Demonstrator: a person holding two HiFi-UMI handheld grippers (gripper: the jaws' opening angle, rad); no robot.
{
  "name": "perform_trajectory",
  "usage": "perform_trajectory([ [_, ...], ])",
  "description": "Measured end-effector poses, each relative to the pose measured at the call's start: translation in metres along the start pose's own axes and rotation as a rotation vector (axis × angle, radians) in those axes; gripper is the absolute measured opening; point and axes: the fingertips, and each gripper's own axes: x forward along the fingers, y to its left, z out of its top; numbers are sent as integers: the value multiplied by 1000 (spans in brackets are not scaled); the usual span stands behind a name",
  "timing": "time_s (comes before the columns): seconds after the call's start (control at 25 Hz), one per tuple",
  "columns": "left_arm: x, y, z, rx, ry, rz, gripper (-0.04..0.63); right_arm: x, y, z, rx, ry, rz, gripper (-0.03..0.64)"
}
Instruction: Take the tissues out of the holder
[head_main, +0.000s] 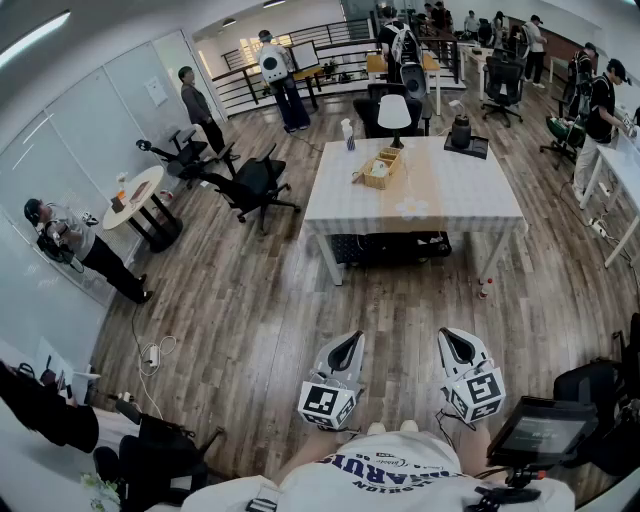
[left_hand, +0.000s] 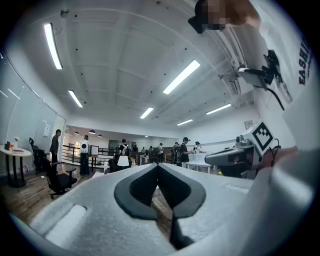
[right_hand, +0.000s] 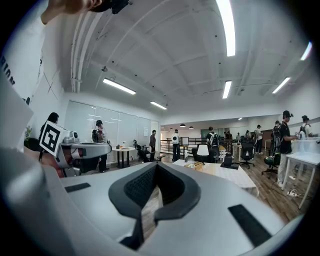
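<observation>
The white left gripper (head_main: 346, 345) and right gripper (head_main: 455, 342) hover by the person's chest, jaws together and empty. The tan woven tissue holder (head_main: 381, 171) sits on the white-clothed desk (head_main: 470, 200), well apart from them.

Floor (head_main: 230, 330): brown wood planks, low sheen. Table (head_main: 470, 200) at 12 o'clock: pale matt cloth cover. Holder (head_main: 380, 172) on it: rough woven wicker.

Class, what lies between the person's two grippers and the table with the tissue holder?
Only a stretch of wooden floor separates the left gripper and right gripper from the table bearing the tissue holder; the head view shows it.
</observation>
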Motion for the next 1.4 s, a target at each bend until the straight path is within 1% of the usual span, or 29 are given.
perform_trajectory([
  [0.12, 13, -5, -1, -1, -8, -15, 3, 5, -12, 3, -4, -13, 5, 6],
  [0.24, 17, -1, -2, -15, -10, -11, 3, 9, -14, 4, -8, -14, 6, 6],
  [0.48, 24, 3, -6, -7, -2, -7, 3, 17, -16, 3, -3, -12, 9, 6],
  [0.6, 29, 5, -13, -10, 14, -4, 3, 20, -24, -1, 68, -24, 12, 6],
  [0.68, 34, 4, -17, -1, 32, -11, 3, 19, -33, 0, 124, -63, 4, 8],
  [0.72, 39, 1, -17, 6, 42, -17, 3, 18, -40, 1, 133, -80, -3, 8],
  [0.8, 49, -6, -13, 13, 58, -15, 3, 16, -56, 5, 107, -77, -16, 8],
  [0.92, 58, -18, -15, 20, 82, -3, 3, 16, -73, 2, 6, -38, -38, 11],
  [1.04, 68, -24, -28, 61, 101, -10, 3, 12, -83, -1, -67, -83, -69, 11],
  [1.12, 75, -27, -35, 71, 102, 9, 3, 10, -90, -6, -78, -104, -74, 11],
  [1.2, 79, -30, -38, 55, 101, 30, 3, 9, -96, -10, -65, -109, -64, 8],
  [1.32, 83, -30, -38, 43, 102, 57, 3, 10, -101, -10, -39, -105, -20, 7],
  [1.4, 87, -26, -34, 64, 94, 92, 3, 14, -103, -8, -60, -101, 14, 8],
])
